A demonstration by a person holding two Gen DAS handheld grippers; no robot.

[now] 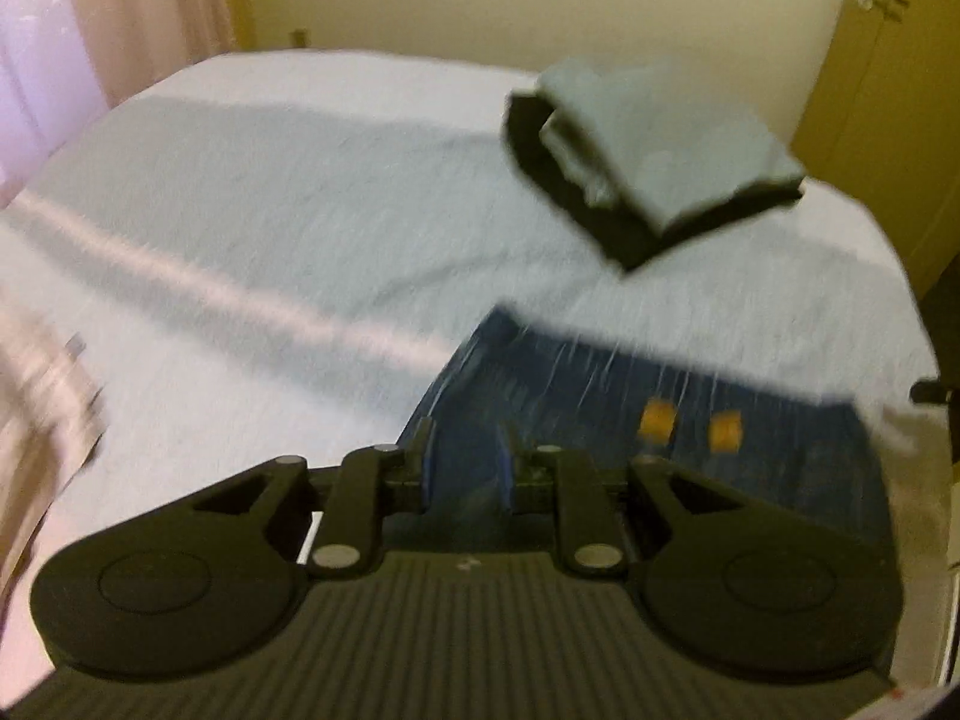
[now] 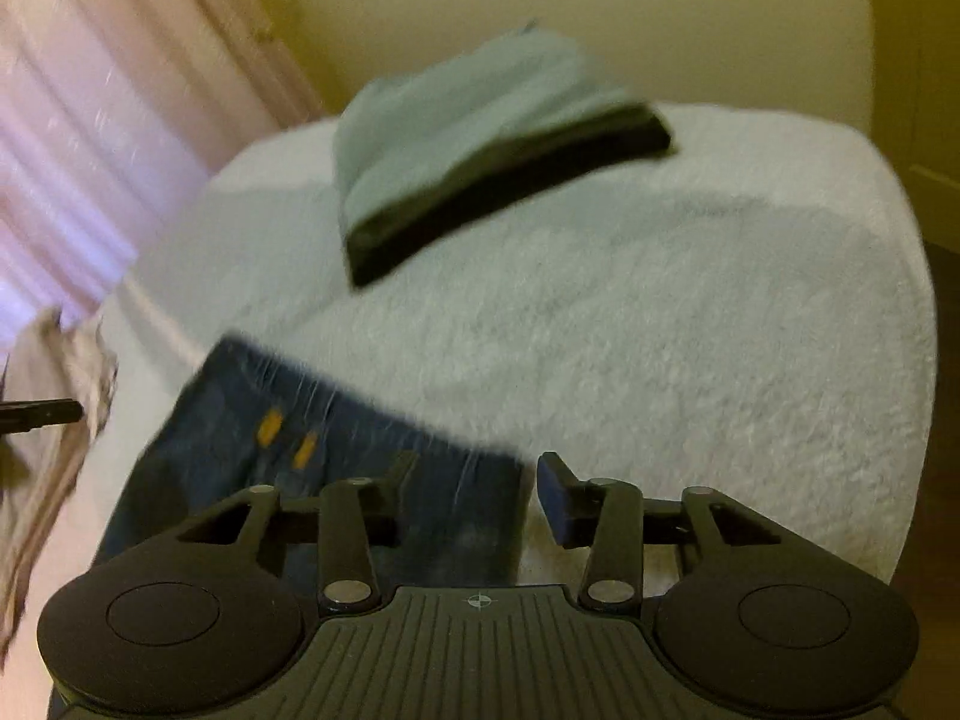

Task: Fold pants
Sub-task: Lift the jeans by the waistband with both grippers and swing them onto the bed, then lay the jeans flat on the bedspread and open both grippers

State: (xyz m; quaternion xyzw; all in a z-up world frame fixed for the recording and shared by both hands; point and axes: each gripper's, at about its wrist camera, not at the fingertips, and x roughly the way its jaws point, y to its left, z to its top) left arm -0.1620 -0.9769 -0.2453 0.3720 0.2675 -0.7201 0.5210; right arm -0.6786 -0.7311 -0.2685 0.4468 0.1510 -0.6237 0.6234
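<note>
Folded blue jeans (image 1: 600, 408) with frayed far hem and two orange patches lie at the near edge of the bed. My left gripper (image 1: 465, 462) has its fingers drawn close with a bunch of denim filling the gap between them. In the right wrist view the jeans (image 2: 336, 450) sit low and left. My right gripper (image 2: 477, 474) is open at their right edge. Its left finger (image 2: 402, 468) is over the denim and its right finger (image 2: 555, 480) is over the bedcover. Both views are blurred by motion.
A stack of folded clothes (image 1: 654, 162), pale blue on black, lies further back on the white bed (image 1: 270, 240); in the right view the stack (image 2: 480, 138) is at top centre. Beige cloth (image 2: 54, 420) hangs at the left. Pink curtains (image 2: 120, 120) and a door (image 1: 888, 90) flank the bed.
</note>
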